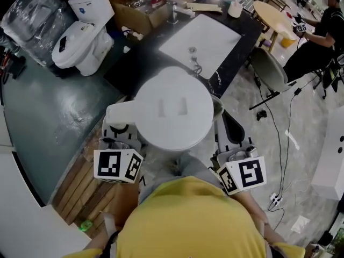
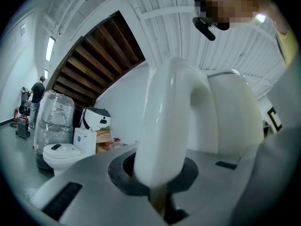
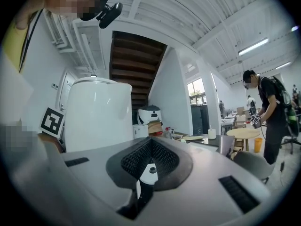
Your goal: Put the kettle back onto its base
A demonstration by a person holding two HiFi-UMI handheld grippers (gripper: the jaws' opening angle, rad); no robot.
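A white electric kettle (image 1: 173, 107) hangs in the air in front of the person, seen lid-up in the head view. My left gripper (image 1: 119, 127) is shut on its handle (image 2: 164, 121), which fills the left gripper view between the dark pads, with the kettle body (image 2: 230, 112) behind it. My right gripper (image 1: 221, 123) is level on the kettle's right side, apart from it. Its ribbed pads (image 3: 162, 157) meet with nothing between them, and the kettle wall (image 3: 99, 114) stands to its left. I see no kettle base in any view.
A dark counter (image 1: 236, 28) with a white sink (image 1: 200, 41) lies ahead. A white toilet (image 1: 83, 34) and wrapped goods stand at the left, a grey chair (image 1: 269, 71) and a round table (image 1: 277, 15) with a person at the right. Cables cross the floor.
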